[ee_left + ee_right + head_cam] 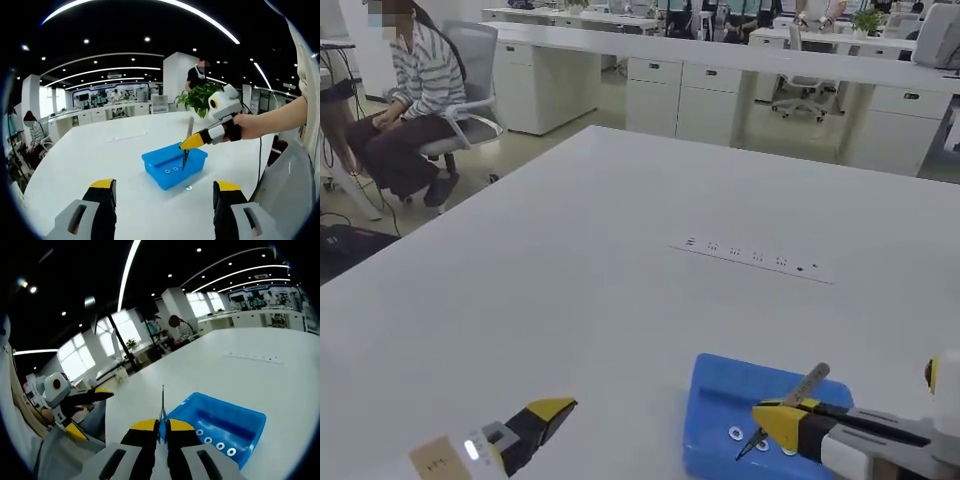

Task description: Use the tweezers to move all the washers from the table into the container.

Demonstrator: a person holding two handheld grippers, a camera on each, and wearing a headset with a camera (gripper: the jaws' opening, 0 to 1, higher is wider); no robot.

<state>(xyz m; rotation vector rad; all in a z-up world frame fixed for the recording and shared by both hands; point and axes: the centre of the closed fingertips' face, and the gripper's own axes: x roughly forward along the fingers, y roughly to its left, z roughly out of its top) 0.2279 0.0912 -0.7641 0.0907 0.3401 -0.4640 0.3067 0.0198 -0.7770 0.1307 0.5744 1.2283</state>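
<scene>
White office table (570, 260) carries a blue container (705, 400). Above the container the right gripper (770, 418) is clamped tight on the tweezers (808, 383), their tips pointing down into it, while the left gripper (165, 186) hangs off to the container's side, jaws spread wide and empty. A row of washers (215, 442) lies inside the container, and one more washer (188, 188) sits on the table just beside it.

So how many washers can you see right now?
5. Four washers lie in a row inside the blue container; one washer lies on the table beside it. Others may be hidden.
</scene>
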